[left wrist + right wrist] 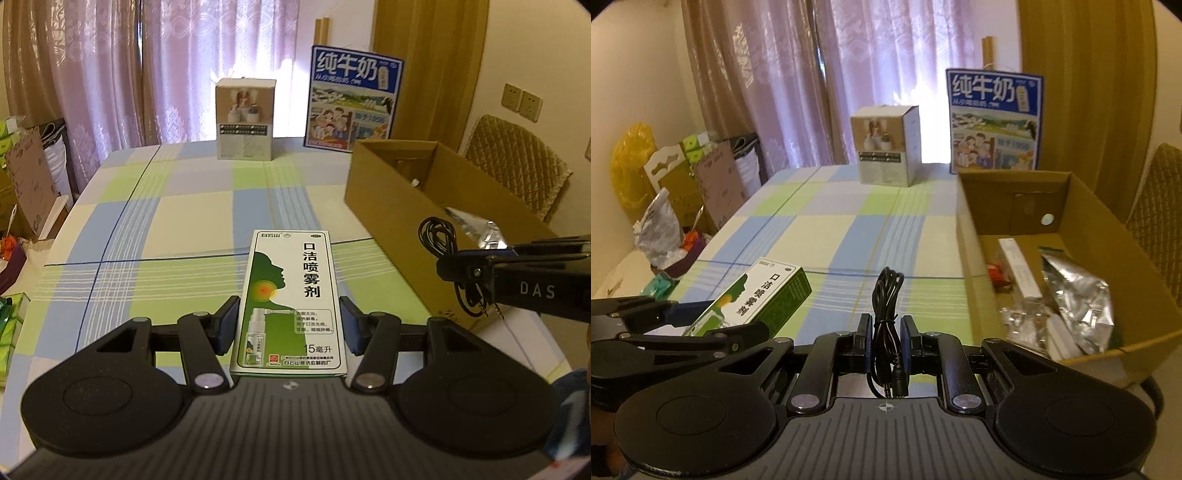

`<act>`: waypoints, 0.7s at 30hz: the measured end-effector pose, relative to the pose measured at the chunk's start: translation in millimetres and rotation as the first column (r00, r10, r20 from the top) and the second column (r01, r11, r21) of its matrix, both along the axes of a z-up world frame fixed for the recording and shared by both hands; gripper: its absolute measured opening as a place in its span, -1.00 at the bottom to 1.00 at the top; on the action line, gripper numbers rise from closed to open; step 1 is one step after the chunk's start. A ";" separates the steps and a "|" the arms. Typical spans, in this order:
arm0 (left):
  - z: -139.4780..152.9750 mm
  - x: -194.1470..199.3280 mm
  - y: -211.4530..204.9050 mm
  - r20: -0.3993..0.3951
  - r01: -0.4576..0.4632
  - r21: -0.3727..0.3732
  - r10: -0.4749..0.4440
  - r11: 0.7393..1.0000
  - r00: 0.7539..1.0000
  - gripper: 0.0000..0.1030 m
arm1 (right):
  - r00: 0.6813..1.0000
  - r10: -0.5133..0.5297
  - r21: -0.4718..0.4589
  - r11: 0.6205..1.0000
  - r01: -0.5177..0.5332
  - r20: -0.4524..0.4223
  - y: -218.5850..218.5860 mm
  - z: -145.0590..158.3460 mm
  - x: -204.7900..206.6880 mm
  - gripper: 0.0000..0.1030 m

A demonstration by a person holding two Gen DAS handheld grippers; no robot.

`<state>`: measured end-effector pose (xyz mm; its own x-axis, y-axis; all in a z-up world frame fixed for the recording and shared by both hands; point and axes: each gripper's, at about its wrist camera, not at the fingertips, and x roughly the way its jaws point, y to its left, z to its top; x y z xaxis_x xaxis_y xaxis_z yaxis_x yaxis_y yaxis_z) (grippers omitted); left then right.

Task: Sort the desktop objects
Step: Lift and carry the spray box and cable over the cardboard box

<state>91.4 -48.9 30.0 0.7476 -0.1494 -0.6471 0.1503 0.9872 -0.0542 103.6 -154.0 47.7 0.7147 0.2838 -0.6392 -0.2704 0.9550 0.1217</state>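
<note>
Left gripper (289, 325) pinches the green-and-white spray box (291, 295) by its long sides near the lower end, most of the box sticking out forward, clear of the bench (177, 206). Right gripper (885, 341) is pressed together on a bundled black cable (886, 295), loop end up, plugs dangling below the pads.

Risks, as I judge them:
- Box is gripped low with a long overhang, so a quick swing could pivot or slip it out.
- Cable bundle is loose; coils could slide through the pads, or the hanging plugs could catch the cardboard box (1108, 229) wall on the way in.
- The two grippers sit close side by side, both presumably headed for the cardboard box at the right: they could bump each other.
- Cardboard box already holds foil packets (1078, 295) and a white carton (1015, 266); a drop near the rim might bounce out.
</note>
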 end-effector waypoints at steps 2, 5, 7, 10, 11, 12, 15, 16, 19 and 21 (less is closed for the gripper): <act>4.2 -4.8 -6.5 0.003 0.009 0.004 -0.009 1.000 1.000 -0.02 | 1.000 -0.012 0.005 1.000 0.012 0.007 -8.0 4.7 -5.0 -0.76; 9.2 -11.7 -16.5 0.006 0.020 0.006 -0.020 1.000 1.000 -0.02 | 0.999 -0.033 0.013 0.999 0.033 0.017 -21.3 11.1 -12.8 -0.76; 11.9 -15.8 -22.6 0.006 0.030 0.001 -0.030 1.000 1.000 -0.02 | 0.999 -0.045 0.014 0.999 0.044 0.021 -29.0 14.5 -17.9 -0.76; 14.4 -21.8 -32.9 0.006 0.047 -0.006 -0.047 0.999 0.999 -0.02 | 0.997 -0.067 0.013 0.998 0.067 0.025 -41.8 18.7 -24.2 -0.76; 15.3 -23.8 -35.9 0.006 0.053 -0.012 -0.053 0.999 0.999 -0.02 | 0.997 -0.075 0.012 0.997 0.075 0.025 -46.2 19.5 -25.9 -0.76; 16.1 -25.4 -40.0 0.005 0.061 -0.016 -0.061 0.998 0.998 -0.02 | 0.996 -0.083 0.011 0.997 0.083 0.026 -50.9 20.4 -26.9 -0.76; 18.5 -28.8 -53.7 0.004 0.090 -0.017 -0.090 0.996 0.996 -0.02 | 0.994 -0.108 0.006 0.994 0.108 0.028 -64.8 22.8 -32.1 -0.76; 19.1 -30.3 -58.3 0.005 0.101 -0.017 -0.101 0.995 0.995 -0.02 | 0.993 -0.117 0.005 0.993 0.117 0.029 -69.7 23.6 -34.3 -0.76; 20.6 -33.9 -71.1 0.006 0.126 -0.019 -0.126 0.992 0.992 -0.02 | 0.990 -0.138 0.006 0.990 0.138 0.030 -81.9 25.1 -39.9 -0.76; 21.4 -35.3 -79.0 0.004 0.142 -0.018 -0.142 0.990 0.990 -0.02 | 0.988 -0.150 0.007 0.989 0.150 0.032 -89.7 25.7 -43.8 -0.76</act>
